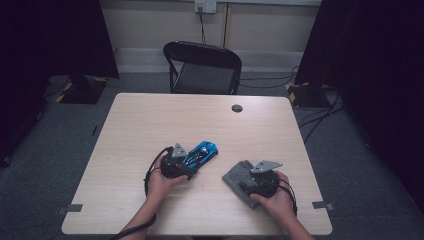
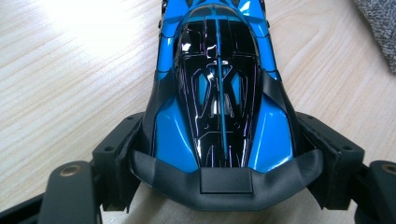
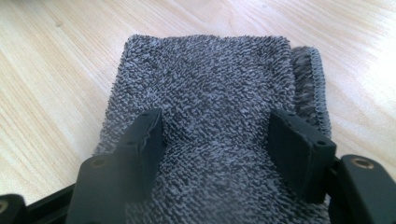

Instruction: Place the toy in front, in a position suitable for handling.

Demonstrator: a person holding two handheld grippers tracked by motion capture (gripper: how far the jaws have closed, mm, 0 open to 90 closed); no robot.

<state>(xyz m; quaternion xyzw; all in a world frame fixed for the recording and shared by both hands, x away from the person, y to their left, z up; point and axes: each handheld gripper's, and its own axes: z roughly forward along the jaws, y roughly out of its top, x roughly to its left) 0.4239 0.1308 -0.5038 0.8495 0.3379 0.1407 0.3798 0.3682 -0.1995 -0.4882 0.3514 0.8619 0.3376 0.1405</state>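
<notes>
A blue and black toy car (image 1: 203,151) lies on the wooden table (image 1: 150,120), just left of centre. My left gripper (image 1: 176,161) is at its near end. In the left gripper view the car (image 2: 219,79) points away from me, and my left gripper (image 2: 224,158) has its jaws pressed against both sides of the wide near end. A folded grey towel (image 1: 238,175) lies to the right of the car. My right gripper (image 1: 261,181) rests on it. In the right gripper view my right gripper (image 3: 222,135) stands open, jaws wide apart and pressing down on the towel (image 3: 210,79).
A black folding chair (image 1: 202,67) stands behind the table's far edge. A round cable hole (image 1: 237,108) sits in the far part of the tabletop. Dark curtains and cables flank the table on the floor.
</notes>
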